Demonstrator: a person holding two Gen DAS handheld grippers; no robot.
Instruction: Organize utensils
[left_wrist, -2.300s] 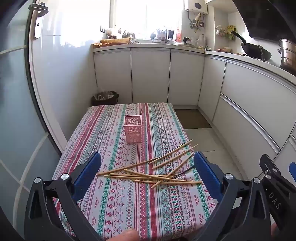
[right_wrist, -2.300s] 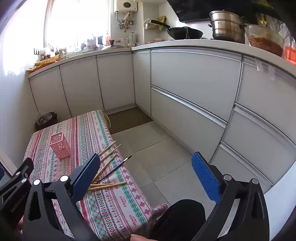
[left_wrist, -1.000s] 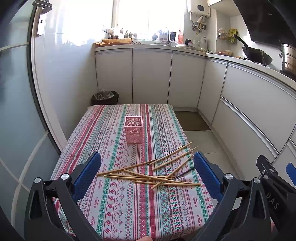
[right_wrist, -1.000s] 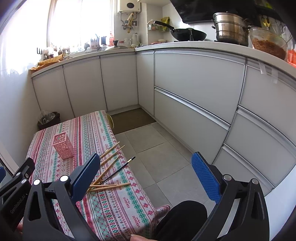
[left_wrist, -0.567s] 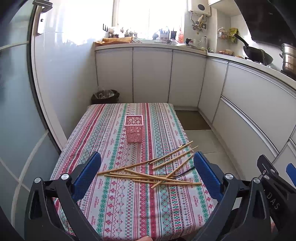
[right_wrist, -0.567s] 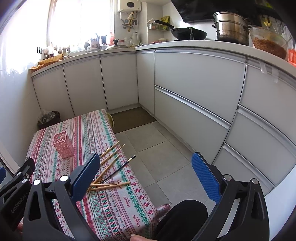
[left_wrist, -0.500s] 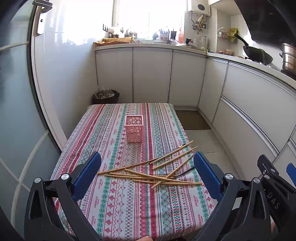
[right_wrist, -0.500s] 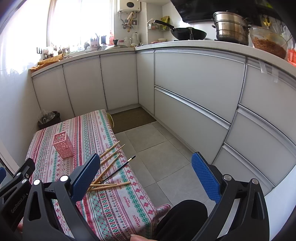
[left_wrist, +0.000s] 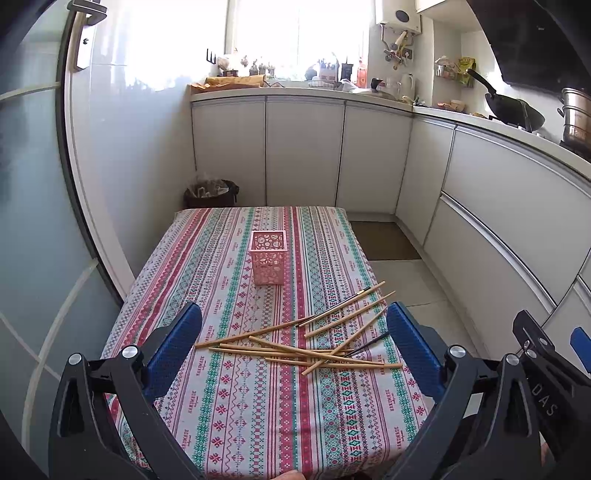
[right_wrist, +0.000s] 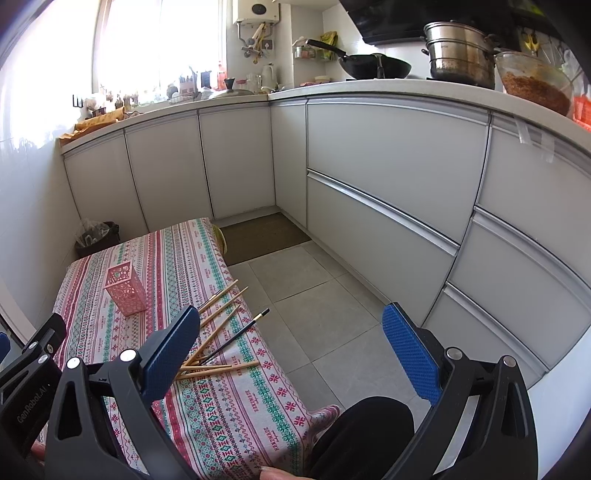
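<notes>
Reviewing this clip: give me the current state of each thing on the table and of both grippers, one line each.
pink holder: upright, nothing sticking out of it.
chopsticks: loose crossed pile flat on the tablecloth, none gripped.
dark-tipped stick: lying at the table's edge, tip overhanging.
left gripper: open, holding nothing.
right gripper: open, holding nothing, over the floor beside the table.

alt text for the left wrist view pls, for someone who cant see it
A loose pile of wooden chopsticks lies on a table with a striped patterned tablecloth, nearer the camera than an upright, empty pink perforated holder. The open left gripper with blue-padded fingers frames the pile; white kitchen cabinets stand behind.
</notes>
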